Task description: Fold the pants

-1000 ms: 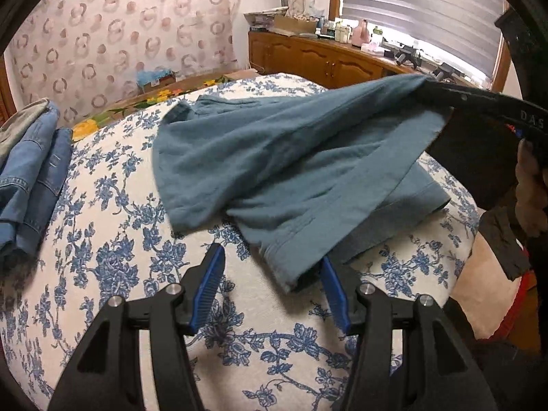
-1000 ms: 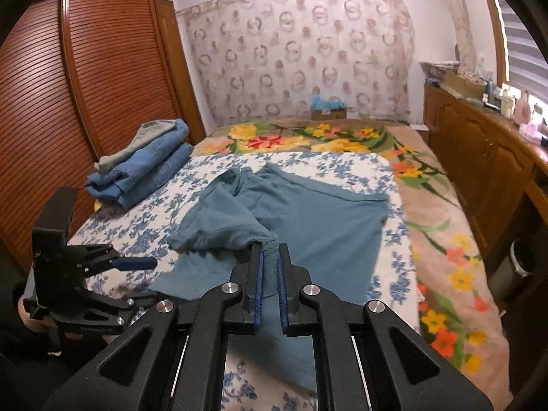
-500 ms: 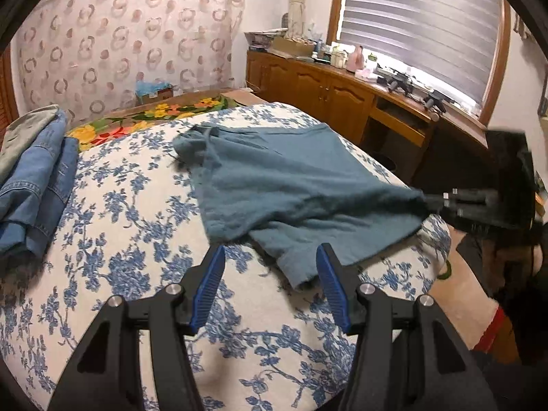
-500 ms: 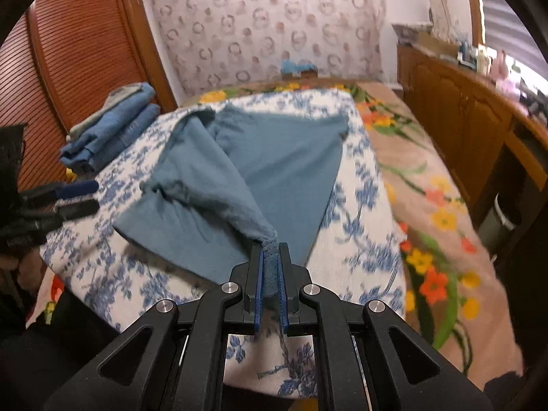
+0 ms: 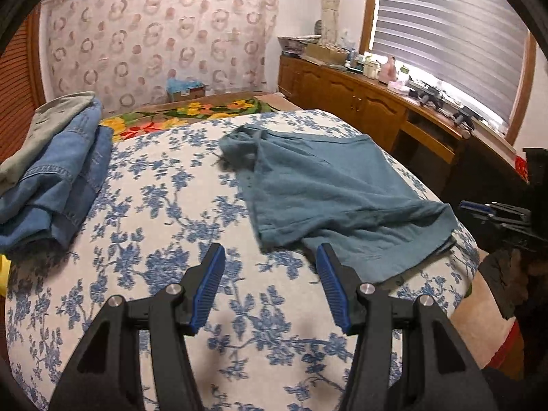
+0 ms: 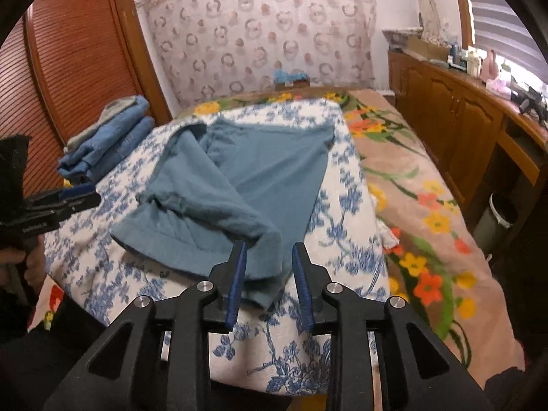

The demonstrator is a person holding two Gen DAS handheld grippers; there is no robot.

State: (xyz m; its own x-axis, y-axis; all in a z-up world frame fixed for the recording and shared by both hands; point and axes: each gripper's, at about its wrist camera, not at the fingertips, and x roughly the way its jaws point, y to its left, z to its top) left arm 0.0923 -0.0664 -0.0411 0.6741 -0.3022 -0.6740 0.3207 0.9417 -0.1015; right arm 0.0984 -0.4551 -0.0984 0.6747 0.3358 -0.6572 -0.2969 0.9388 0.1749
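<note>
Two tools frame the teal pants [image 6: 239, 185], which lie half-folded on the blue-flowered bed cover [image 5: 164, 212] at frame centre. At lower centre of its own view the right tool [image 6: 269, 281] is opening — the hem lies between its pads, untouched. Empty, the left tool [image 5: 270, 287] stands moderately wide just short of the cloth's near edge. Folded jeans [image 5: 51, 178] sit at left.
</note>
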